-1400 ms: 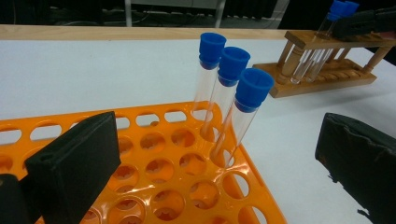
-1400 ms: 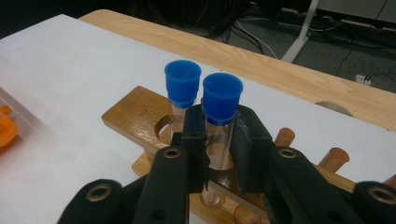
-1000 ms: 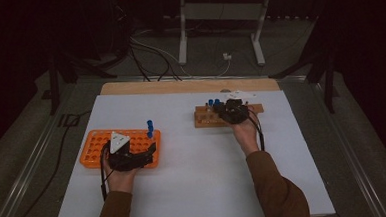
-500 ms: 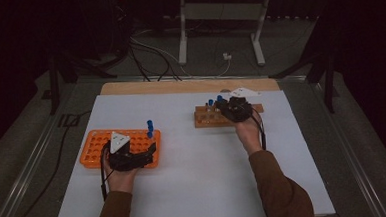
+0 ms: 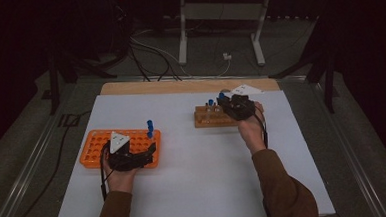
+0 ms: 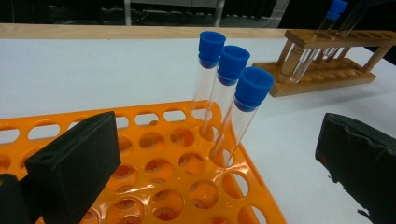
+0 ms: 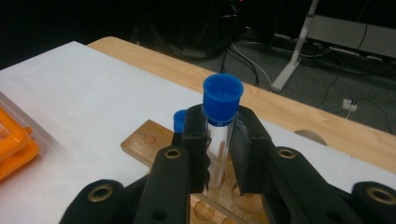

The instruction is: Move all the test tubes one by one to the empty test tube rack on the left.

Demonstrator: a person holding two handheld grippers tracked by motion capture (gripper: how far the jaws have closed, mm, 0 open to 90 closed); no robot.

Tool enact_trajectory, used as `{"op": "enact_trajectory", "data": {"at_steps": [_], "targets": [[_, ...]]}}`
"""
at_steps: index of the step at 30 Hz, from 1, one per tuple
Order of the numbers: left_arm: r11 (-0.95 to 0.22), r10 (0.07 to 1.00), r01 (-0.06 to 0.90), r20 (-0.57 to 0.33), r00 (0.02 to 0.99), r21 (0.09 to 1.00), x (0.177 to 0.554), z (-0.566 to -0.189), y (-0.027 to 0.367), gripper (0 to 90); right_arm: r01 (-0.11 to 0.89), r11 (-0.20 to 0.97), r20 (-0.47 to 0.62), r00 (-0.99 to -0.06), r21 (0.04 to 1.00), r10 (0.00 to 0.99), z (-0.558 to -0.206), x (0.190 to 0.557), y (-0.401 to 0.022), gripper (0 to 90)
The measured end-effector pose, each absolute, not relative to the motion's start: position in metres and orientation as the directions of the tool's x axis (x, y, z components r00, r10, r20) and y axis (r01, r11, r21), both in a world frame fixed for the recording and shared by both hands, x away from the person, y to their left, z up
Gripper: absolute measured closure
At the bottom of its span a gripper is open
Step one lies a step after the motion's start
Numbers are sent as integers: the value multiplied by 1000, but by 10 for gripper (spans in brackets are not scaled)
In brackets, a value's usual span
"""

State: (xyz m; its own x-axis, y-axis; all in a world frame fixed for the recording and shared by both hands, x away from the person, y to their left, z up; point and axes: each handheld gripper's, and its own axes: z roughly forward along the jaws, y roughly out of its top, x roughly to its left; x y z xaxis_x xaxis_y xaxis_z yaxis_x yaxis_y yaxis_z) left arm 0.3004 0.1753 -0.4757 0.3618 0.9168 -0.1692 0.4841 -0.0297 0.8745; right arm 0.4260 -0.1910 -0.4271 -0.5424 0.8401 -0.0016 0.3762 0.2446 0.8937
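Two grippers work over a white table (image 5: 195, 188). At the left, the left gripper (image 5: 150, 152) rests at the near edge of an orange rack (image 5: 95, 148), its jaws standing wide apart with nothing between them; in the left gripper view they flank the rack's corner. Three capped tubes (image 6: 224, 93) with blue caps stand in a row of holes at that corner, leaning slightly. Well apart to the right sits a wooden rack (image 5: 206, 119), near the far edge of the table. Over it the right gripper (image 7: 218, 140) is clamped on a clear tube (image 7: 220, 126) with a blue cap, held upright above the rack's holes. Another blue-capped tube (image 5: 210, 105) stands in the wooden rack just beside it.
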Motion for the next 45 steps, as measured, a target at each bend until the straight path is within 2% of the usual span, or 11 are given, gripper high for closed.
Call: {"op": "enact_trajectory", "data": {"at_steps": [22, 45], "targets": [[-31, 916, 482, -169, 365, 875, 301, -476, 175, 8, 311, 250, -33, -566, 917, 824, -401, 412, -196, 775], [-37, 913, 474, -164, 375, 880, 300, -473, 173, 8, 296, 263, 1, -665, 918, 747, -401, 388, -178, 774]]}}
